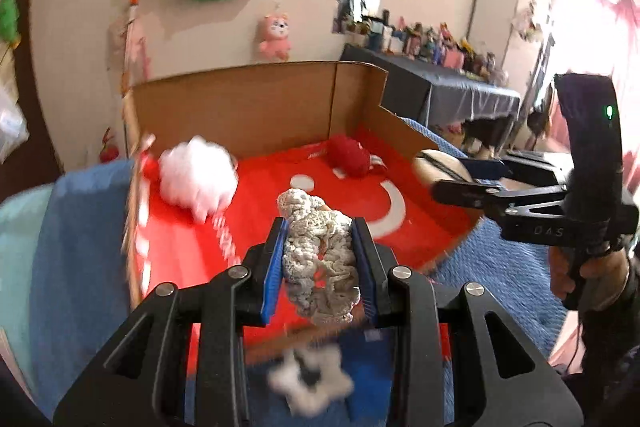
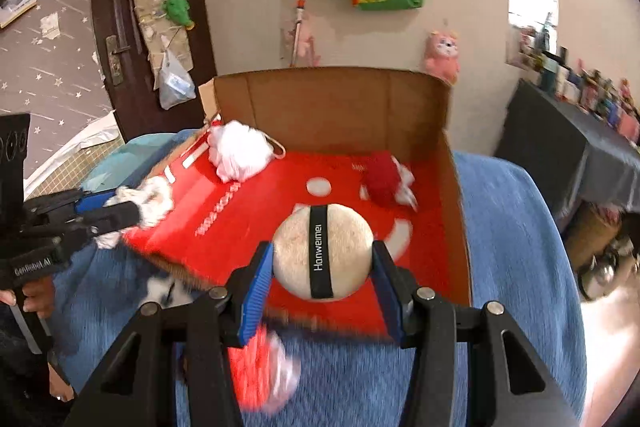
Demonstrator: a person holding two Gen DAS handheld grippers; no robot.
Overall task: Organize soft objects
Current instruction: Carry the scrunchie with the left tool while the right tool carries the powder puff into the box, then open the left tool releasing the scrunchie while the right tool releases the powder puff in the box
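My left tool (image 1: 323,259) clamps a cream crocheted scrunchie (image 1: 320,259) — my right tool (image 2: 323,267) pinches a round beige powder puff (image 2: 292,255) — both above the red-floored cardboard box (image 2: 340,99).

The left gripper (image 1: 323,259) is black plastic with two blue ribbed pads (image 1: 275,269) on the inside of its fingers. Round silver screws (image 1: 400,271) sit on its black arms, which have three-cornered holes cut in them. The right gripper (image 2: 323,281) looks the same, black with blue pads (image 2: 256,301) and silver screws (image 2: 425,293). From the side, its black handle shows a small green light (image 1: 609,111) and faint letters.
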